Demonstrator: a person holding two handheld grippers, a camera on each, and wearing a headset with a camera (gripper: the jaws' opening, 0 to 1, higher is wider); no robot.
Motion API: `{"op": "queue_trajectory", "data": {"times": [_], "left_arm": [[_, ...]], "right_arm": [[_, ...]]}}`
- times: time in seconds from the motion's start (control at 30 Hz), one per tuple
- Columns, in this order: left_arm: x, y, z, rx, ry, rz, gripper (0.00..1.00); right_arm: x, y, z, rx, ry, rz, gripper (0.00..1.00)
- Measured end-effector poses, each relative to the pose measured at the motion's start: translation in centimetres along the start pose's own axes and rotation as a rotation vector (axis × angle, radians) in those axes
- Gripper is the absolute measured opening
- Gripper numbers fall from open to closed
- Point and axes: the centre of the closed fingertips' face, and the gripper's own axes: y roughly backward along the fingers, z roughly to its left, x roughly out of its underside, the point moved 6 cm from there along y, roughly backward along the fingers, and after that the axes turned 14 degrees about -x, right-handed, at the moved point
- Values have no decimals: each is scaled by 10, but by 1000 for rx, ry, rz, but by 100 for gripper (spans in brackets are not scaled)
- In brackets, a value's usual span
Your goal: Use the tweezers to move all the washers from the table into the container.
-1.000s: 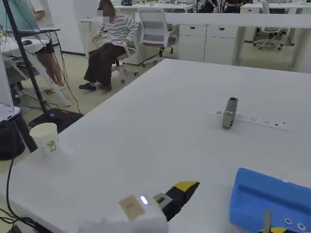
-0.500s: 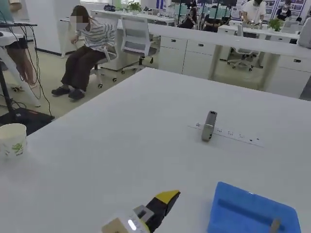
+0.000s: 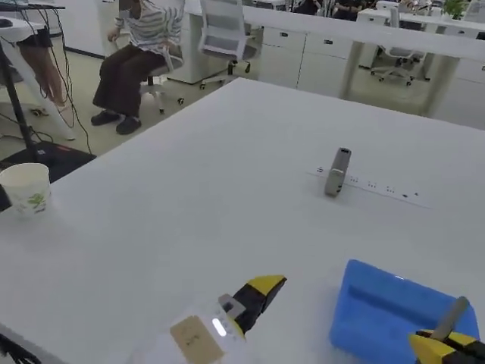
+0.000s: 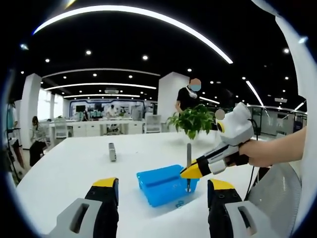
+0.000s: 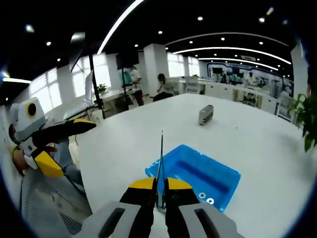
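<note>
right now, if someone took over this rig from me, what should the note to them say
The left hand-held gripper is open and empty, above the table.
The right hand-held gripper is shut on the tweezers, whose tips point at the near corner of the blue container.
Two washers lie at that corner; I cannot tell whether they are inside the container or on the table beside it.
No washer is visible in the tweezers.
Left to do: check those two and move any that are on the table into the container.
</note>
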Motion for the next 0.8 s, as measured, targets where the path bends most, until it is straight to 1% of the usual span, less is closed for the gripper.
{"op": "queue_trajectory", "data": {"times": [0.03,0.1,0.27,0.4,0.53,0.6,0.8], "left_arm": [[0,0,0,1,5,-2,73],[0,0,2,-8,6,2,73],[1,0,3,-13,15,10,72],[1,1,3,-13,9,5,70],[1,1,4,-15,11,9,70],[1,1,4,-13,13,11,70],[2,0,4,-9,7,17,69]], "right_arm": [[-1,0,2,7,35,25,3],[-5,0,6,-5,25,9,3],[-17,1,6,-10,41,-16,3],[-23,-1,-3,-6,48,-22,3],[-30,-1,-10,1,28,-56,3],[-32,-4,-13,-2,20,-62,3],[-37,-13,-20,-8,34,-48,3]]}}
